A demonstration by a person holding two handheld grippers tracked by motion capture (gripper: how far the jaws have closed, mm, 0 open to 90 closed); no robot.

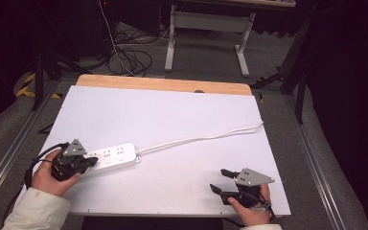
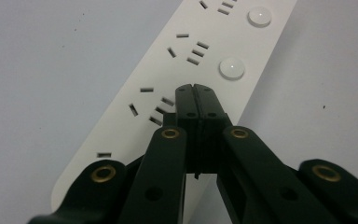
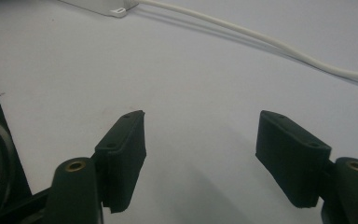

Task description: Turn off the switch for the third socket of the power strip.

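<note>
High view: white power strip (image 1: 109, 155) lying flat on the white surface (image 1: 172, 120), toward its near left part, white cord (image 1: 206, 137) running from its right end across to the far right edge. Left tool (image 1: 92, 163) held in the left hand (image 1: 52, 178), tips resting over the strip's left end, jaws pressed together. Right tool (image 1: 222, 181) held in the right hand (image 1: 249, 211) near the front right corner, well apart from the strip, jaws spread with bare surface between them.

Left gripper view: both black jaws closed tight against each other, nothing clamped between, tips set down on the strip's top face beside a socket's slots. Two round white buttons (image 2: 231, 68) farther along the strip, in line beyond the tips.

Right gripper view: jaws wide apart, holding nothing, hovering low over bare surface. Strip's end (image 3: 105, 7) at the top left, cord stretching away to the right.
</note>
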